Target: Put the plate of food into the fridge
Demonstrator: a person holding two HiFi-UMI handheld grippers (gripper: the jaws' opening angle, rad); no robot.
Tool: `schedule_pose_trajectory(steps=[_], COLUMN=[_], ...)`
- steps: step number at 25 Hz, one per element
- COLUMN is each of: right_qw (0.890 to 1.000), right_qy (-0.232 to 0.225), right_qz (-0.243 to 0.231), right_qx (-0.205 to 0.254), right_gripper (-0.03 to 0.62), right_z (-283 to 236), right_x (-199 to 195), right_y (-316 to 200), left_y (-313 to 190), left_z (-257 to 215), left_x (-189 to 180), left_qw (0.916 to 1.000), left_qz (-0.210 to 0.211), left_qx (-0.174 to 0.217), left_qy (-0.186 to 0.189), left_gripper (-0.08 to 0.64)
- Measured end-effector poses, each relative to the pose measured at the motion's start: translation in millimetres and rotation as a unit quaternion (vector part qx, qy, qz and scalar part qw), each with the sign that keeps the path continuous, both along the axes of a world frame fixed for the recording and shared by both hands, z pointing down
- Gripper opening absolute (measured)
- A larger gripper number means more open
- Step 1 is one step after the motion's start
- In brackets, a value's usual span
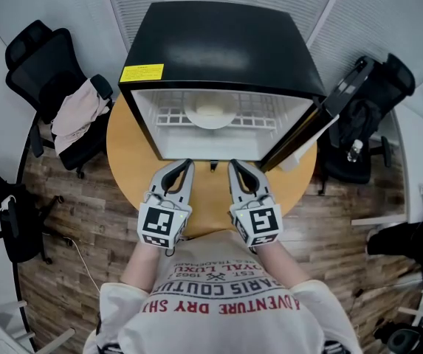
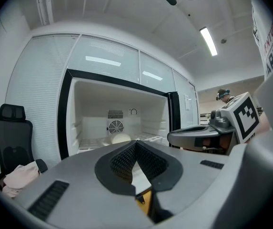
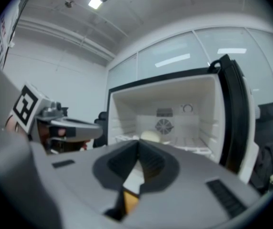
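Observation:
The black mini fridge (image 1: pixel 218 46) stands on the round wooden table (image 1: pixel 133 168), with its door (image 1: pixel 303 127) swung open to the right. Inside, a white plate of pale food (image 1: pixel 210 113) rests on the wire shelf (image 1: pixel 170 116); the plate of food (image 2: pixel 119 138) shows in the left gripper view, and the plate of food (image 3: pixel 150 136) also in the right gripper view. My left gripper (image 1: pixel 187 164) and right gripper (image 1: pixel 233 164) hover side by side just outside the opening. Both are shut and empty, the left gripper's tips (image 2: pixel 136 142) and the right gripper's tips (image 3: pixel 138 142) meeting.
A black office chair (image 1: pixel 56 87) draped with a pale cloth (image 1: pixel 78 113) sits left of the table. Another black chair (image 1: pixel 370 116) stands behind the open door at right. Wood floor surrounds the table.

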State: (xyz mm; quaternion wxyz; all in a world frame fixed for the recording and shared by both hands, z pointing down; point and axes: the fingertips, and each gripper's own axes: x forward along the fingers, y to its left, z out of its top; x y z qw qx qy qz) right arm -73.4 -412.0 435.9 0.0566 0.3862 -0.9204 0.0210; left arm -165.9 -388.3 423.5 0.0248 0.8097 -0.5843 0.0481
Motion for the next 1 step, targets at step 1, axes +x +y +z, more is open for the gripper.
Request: schedule_pose_trajectory(steps=[1], right_qw=[1.000], right_qy=[0.002], right_qz=[0.000], right_qx=[0.001], right_gripper=[0.029], right_z=[0.0], right_x=[-0.5], right_y=[0.1], left_y=[0.1], left_z=[0.4], left_x=[-0.2], left_qw=[1.0000], left_qz=[0.000], left_qx=[-0.001], left_qy=[0.001], left_gripper=[0.029])
